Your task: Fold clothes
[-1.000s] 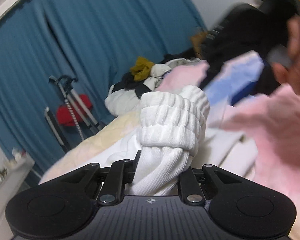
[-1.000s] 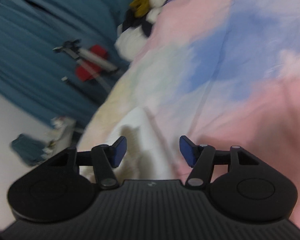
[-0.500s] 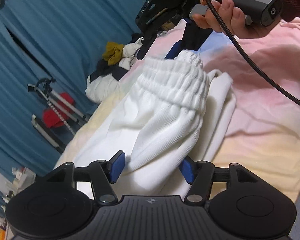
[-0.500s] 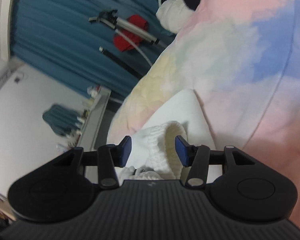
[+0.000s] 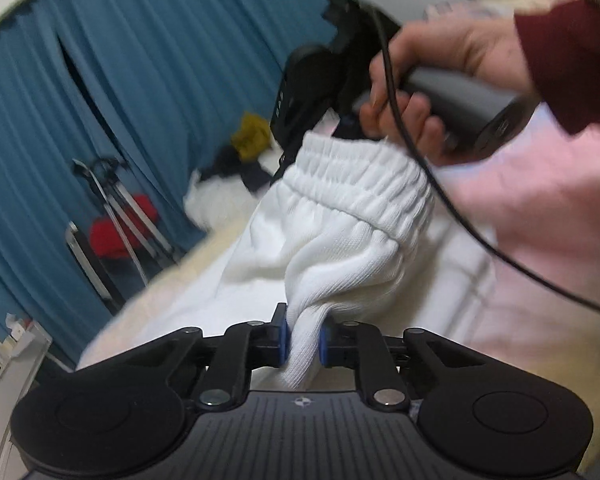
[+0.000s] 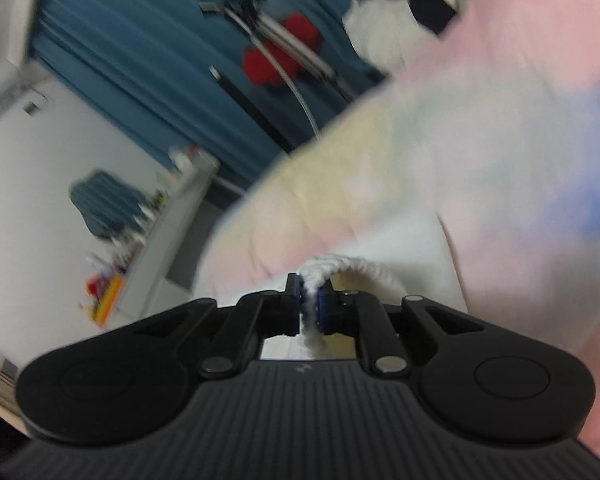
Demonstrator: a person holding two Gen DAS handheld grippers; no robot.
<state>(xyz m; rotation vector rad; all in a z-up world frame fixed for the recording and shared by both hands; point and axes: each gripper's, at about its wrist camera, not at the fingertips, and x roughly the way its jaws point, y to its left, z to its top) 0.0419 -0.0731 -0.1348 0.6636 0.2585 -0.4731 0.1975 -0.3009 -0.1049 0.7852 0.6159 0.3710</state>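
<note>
White ribbed trousers with an elastic waistband are lifted off the pastel bedspread. My left gripper is shut on a bunched fold of the white cloth just below the waistband. My right gripper is shut on the waistband's edge. In the left wrist view the right gripper shows above the waistband, held by a hand in a dark red sleeve, with its fingertips hidden behind the cloth.
A pile of clothes in white, black and yellow lies at the bed's far end. A blue curtain hangs behind, with a tripod and a red object in front. A white shelf with small items stands left.
Both grippers were open around the white cloth half a second ago. Now both have shut on it, and the waistband is lifted higher.
</note>
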